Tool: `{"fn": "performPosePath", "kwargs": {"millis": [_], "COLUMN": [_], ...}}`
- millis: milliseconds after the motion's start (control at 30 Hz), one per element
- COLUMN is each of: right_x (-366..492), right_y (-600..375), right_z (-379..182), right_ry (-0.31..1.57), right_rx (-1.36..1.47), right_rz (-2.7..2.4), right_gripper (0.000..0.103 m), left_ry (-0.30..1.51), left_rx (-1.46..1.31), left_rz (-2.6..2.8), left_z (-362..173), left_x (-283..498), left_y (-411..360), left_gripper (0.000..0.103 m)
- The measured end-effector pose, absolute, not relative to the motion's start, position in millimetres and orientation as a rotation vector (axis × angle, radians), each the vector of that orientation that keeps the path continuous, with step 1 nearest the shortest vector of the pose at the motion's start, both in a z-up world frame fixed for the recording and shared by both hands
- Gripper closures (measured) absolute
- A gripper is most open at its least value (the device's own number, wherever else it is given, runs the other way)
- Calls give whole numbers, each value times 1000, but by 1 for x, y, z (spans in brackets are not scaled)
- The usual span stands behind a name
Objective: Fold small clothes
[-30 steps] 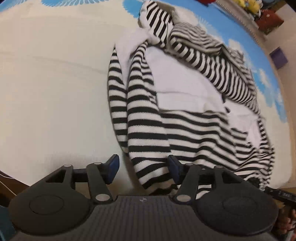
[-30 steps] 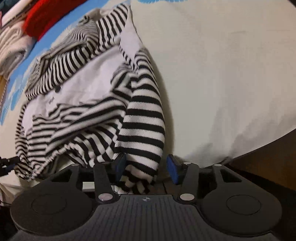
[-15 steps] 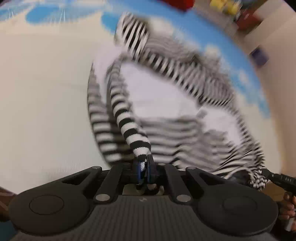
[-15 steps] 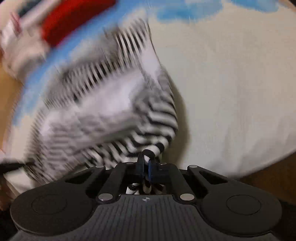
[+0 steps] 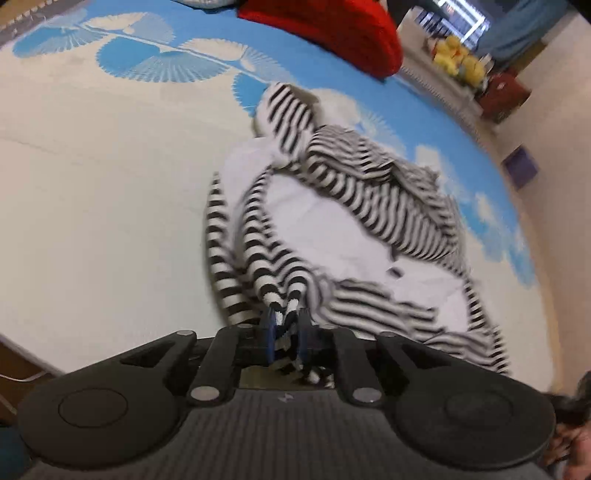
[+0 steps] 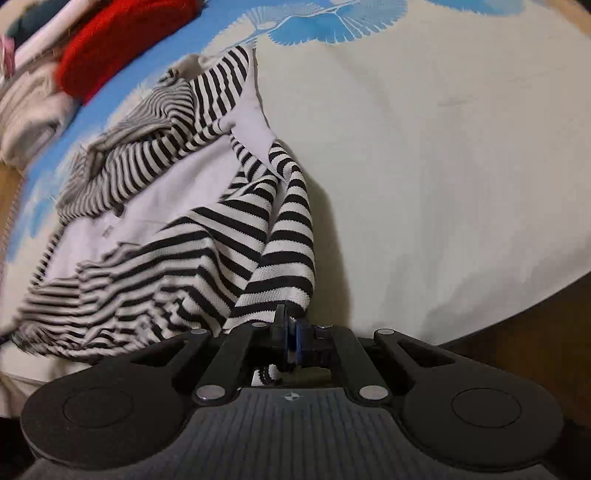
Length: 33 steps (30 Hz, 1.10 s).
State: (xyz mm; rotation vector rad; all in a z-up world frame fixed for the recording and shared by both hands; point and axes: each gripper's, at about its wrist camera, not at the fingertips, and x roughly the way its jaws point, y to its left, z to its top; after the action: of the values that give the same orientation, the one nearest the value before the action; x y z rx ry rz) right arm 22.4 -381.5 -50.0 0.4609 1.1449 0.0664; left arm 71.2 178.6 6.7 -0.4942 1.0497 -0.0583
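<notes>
A black-and-white striped garment (image 5: 369,192) with a plain white panel lies crumpled on the bedspread (image 5: 92,184). In the left wrist view my left gripper (image 5: 286,330) pinches a bunched striped edge between its blue pads. Its jaws are opening slightly, with the cloth still pressed between them and drawn up taut. In the right wrist view the striped garment (image 6: 207,243) rises in a fold to my right gripper (image 6: 291,332), which is shut tight on the hem. Both grippers hold the garment's near edge, one at each end.
A red garment (image 5: 332,33) lies at the far side, seen too as a red garment (image 6: 122,40) beside stacked pale clothes (image 6: 26,110). Yellow toys (image 5: 458,59) sit on a far shelf. The bed's edge (image 6: 535,321) drops off at right. A person's hand (image 5: 569,435) shows at lower right.
Both grippers stood open astride the garment's near hem. They have since shut on it and risen, and the striped edge has lifted off the bed with them.
</notes>
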Motion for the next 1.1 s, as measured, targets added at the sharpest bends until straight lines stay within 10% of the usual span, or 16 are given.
{"fn": "performPosePath", "kwargs": {"millis": [133,333,900,1100], "right_x": [25,31,34,36], "right_y": [-381,-374,-364,-361], "right_z": [-47,-60,-63,-64], "right_ry": [1126,1196,1234,1241], "right_rx": [505,496,423,400], "right_rz": [37,44,65,74], "right_gripper": [93,75,75,75], "left_ry": [1051,1134,1209,1320], "left_rx": [-605,-752,-563,-365], "left_rz": [-14,176,-11,-27], "left_z": [-4,-32,-42,-65], "left_x": [77,81,106,106], "left_y": [191,217,165,141], "left_gripper": [43,40,44,84]}}
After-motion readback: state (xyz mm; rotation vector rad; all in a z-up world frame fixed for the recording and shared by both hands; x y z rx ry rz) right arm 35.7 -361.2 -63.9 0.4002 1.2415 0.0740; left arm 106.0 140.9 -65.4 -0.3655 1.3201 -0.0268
